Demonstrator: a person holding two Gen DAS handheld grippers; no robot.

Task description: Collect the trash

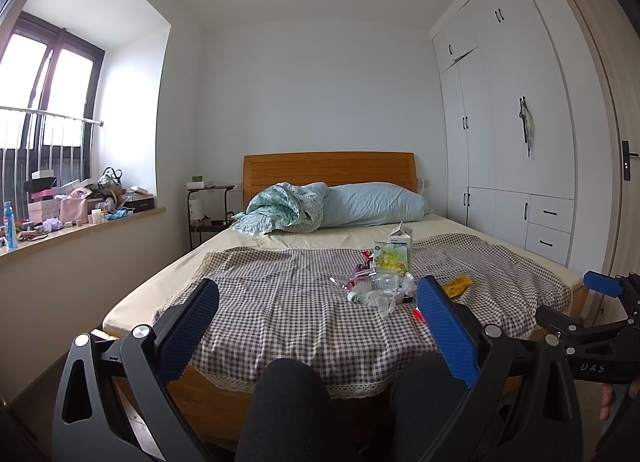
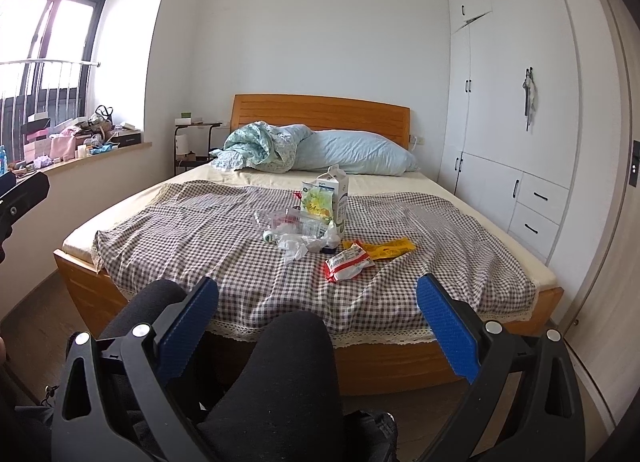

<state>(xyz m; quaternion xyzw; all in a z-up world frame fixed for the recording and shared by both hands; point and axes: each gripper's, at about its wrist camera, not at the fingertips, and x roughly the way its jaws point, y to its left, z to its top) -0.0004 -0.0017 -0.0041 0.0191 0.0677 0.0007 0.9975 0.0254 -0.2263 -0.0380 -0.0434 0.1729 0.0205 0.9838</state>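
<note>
Left gripper [image 1: 318, 302] spread wide, right gripper [image 2: 318, 302] likewise (both empty), trash pile [image 2: 316, 230] well ahead

Bedspread [image 2: 224, 222]: was purple-and-white gingham, lace-edged.
Headboard [image 2: 320, 112]: was orange wood.
Pillow [image 2: 356, 152]: was pale blue.
Wrapper [image 2: 394, 248] right of the milk carton [image 2: 334, 192]: was yellow.
Gripper pads [image 2: 188, 326]: were blue.
</note>
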